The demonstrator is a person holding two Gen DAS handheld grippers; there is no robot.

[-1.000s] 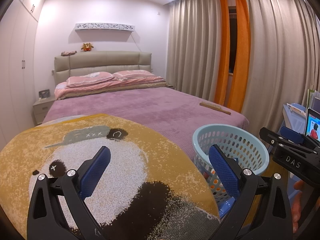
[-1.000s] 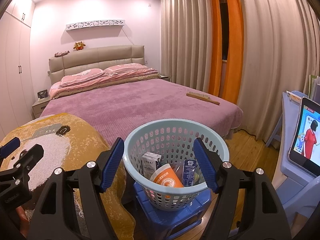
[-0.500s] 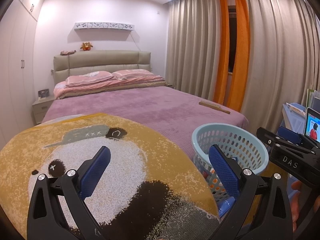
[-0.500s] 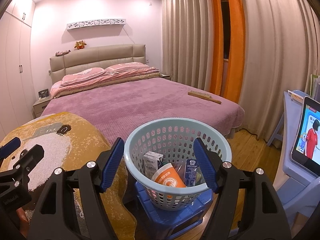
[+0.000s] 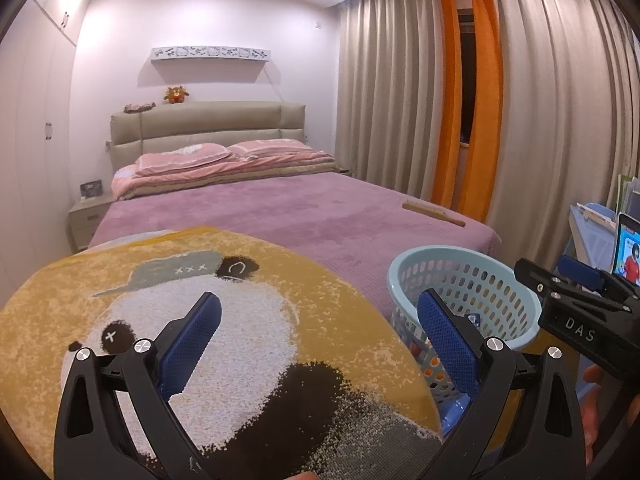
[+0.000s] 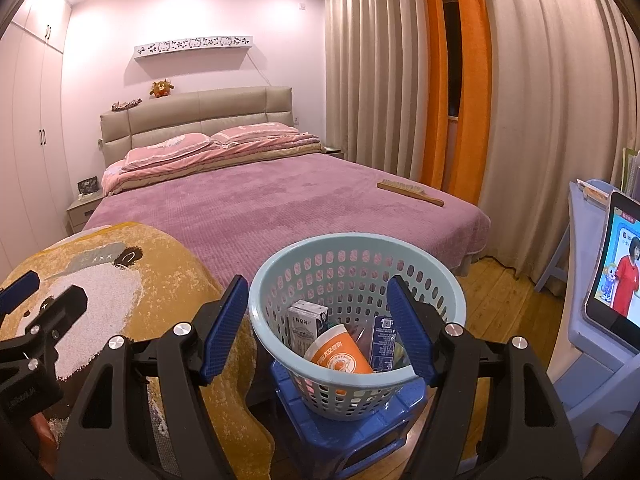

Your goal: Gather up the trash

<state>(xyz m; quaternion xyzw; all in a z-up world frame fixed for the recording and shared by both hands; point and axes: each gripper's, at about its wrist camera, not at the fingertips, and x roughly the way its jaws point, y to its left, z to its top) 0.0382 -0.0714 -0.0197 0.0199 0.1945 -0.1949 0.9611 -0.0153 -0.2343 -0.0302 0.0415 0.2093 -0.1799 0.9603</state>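
My right hand-held gripper (image 6: 316, 328) hangs with jaws apart and empty, right over the pale blue basket (image 6: 452, 300) on its blue stool (image 6: 340, 436); a carton (image 6: 306, 322), an orange cup (image 6: 340, 354) and a blue packet (image 6: 382, 336) lie inside. Left of it, my left hand-held gripper (image 5: 316, 344), also spread and empty, hovers over the panda blanket (image 5: 280, 280). Beyond both lies the bed (image 6: 280, 200) with a brush (image 6: 410, 192); a tablet (image 6: 616, 272) stands to my right.

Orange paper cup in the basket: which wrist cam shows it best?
Right wrist. It looks down into the light blue basket, so the orange paper cup shows plainly between a milk carton and a blue packet. From the left wrist, only orange glimpses show through the basket wall.
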